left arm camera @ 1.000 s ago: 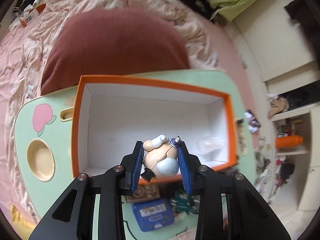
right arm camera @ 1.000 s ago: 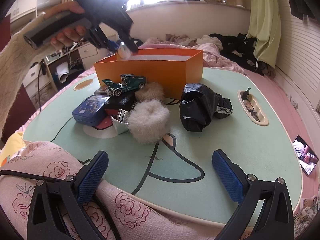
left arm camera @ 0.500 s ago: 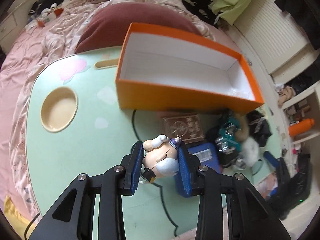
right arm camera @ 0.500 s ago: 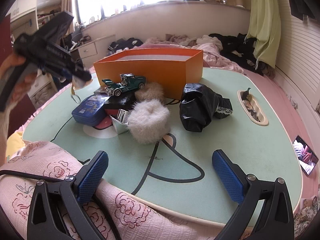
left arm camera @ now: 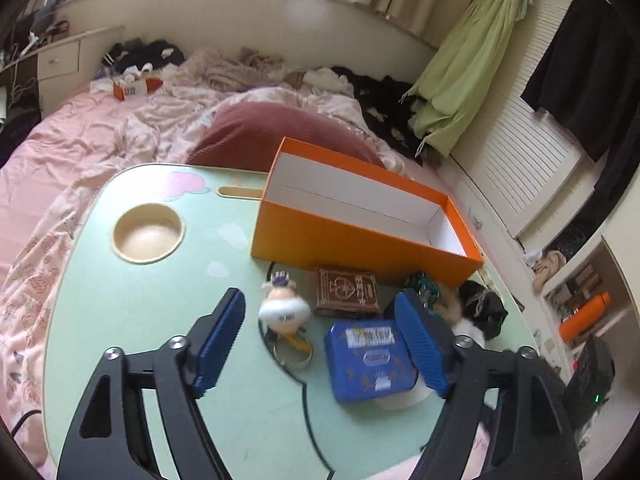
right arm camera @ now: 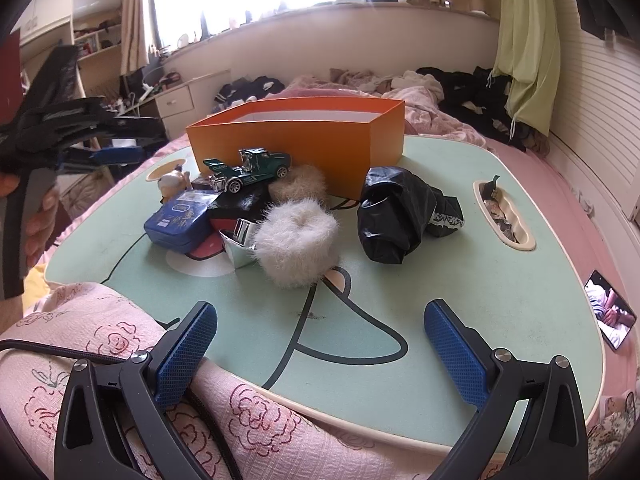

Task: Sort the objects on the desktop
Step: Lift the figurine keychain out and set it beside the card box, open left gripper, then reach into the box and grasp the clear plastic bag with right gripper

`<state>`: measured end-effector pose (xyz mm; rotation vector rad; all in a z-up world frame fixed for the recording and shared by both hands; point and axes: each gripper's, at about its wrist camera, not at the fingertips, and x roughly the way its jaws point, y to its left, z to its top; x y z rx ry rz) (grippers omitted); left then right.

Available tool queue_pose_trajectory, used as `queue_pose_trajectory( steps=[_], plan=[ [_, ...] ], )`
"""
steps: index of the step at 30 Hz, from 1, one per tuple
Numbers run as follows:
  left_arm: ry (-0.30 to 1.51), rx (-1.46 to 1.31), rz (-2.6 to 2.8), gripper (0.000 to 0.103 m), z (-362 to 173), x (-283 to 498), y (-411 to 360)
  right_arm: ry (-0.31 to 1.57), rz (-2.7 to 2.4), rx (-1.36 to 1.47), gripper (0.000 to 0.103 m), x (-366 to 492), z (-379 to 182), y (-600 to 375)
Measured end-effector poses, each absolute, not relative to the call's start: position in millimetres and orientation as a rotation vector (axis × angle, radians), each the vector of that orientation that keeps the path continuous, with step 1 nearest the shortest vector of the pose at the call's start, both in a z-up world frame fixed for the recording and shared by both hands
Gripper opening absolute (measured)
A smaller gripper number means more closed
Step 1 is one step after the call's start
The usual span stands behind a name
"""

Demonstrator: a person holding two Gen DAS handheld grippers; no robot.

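The mint-green lap table fills the lower half of both views. The orange box stands at its far side, centre-right in the left wrist view, its white inside showing nothing from this angle.

In front of the box lies the unsorted clutter. Going down in size: a black crumpled bag right of centre in the right wrist view, a white fur scrunchie at centre, a blue tin at lower centre-right of the left wrist view, a brown card box just above it, a green toy truck perched on the pile, and a small figurine keychain lying on the table at centre.

The left gripper hangs above the keychain with its jaws spread wide, holding nothing. The right gripper, bottom of its own view, is likewise spread and empty, resting over the pink floral quilt near the table's edge.

Judged from this, sorting has barely begun: every item sits outside the box. The next move calls for lowering 1 gripper around a single piece, likely the keychain or tin, closing squarely, then carrying it over the box rim.
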<state>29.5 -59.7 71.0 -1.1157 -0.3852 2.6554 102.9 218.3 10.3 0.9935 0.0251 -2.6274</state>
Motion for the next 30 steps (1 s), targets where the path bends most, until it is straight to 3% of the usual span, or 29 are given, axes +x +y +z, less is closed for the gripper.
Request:
queue_pose_trajectory(
  steps=[5, 10, 11, 12, 13, 15, 17, 23, 27, 30],
  plan=[
    [-0.307, -1.151, 2.662, 0.080, 44.7, 57.7, -63.1, 0.004, -2.593, 1.047, 0.103, 95.3, 21.4, 222.7],
    [-0.221, -1.272, 2.603, 0.081, 13.5, 61.0, -48.8, 0.072, -2.705, 0.897, 0.099, 78.3, 98.0, 227.0],
    [-0.162, -1.259, 2.622, 0.081, 12.6, 61.2, -42.1, 0.088, -2.716, 0.896, 0.088, 68.7, 111.8, 225.7],
    [-0.127, -1.261, 2.627, 0.081, 11.5, 61.1, -37.6, 0.086, -2.701, 0.914, 0.067, 57.9, 121.3, 224.2],
    [-0.091, -1.267, 2.628, 0.081, 10.6, 60.8, -33.0, 0.059, -2.659, 0.965, 0.057, 39.7, 129.6, 222.3],
    [-0.009, -1.264, 2.654, 0.082, 8.1, 62.0, -23.5, 0.007, -2.582, 1.105, 0.024, 4.4, 134.0, 217.1],
    [0.102, -1.255, 2.680, 0.086, 4.9, 63.1, -13.6, -0.033, -2.482, 1.292, 0.015, -37.9, 127.9, 205.7],
    [0.093, -1.209, 2.674, 0.093, 2.8, 64.9, -9.8, 0.032, -2.279, 1.681, 0.015, -113.0, 98.3, 173.7],
    [0.082, -1.220, 2.682, 0.103, 1.5, 63.8, -13.3, 0.352, -2.269, 1.826, 0.015, -131.6, 87.7, 152.5],
    [0.082, -1.217, 2.684, 0.103, 1.5, 64.0, -13.5, 0.487, -2.199, 1.911, 0.015, -141.7, 75.8, 144.4]
  ],
)
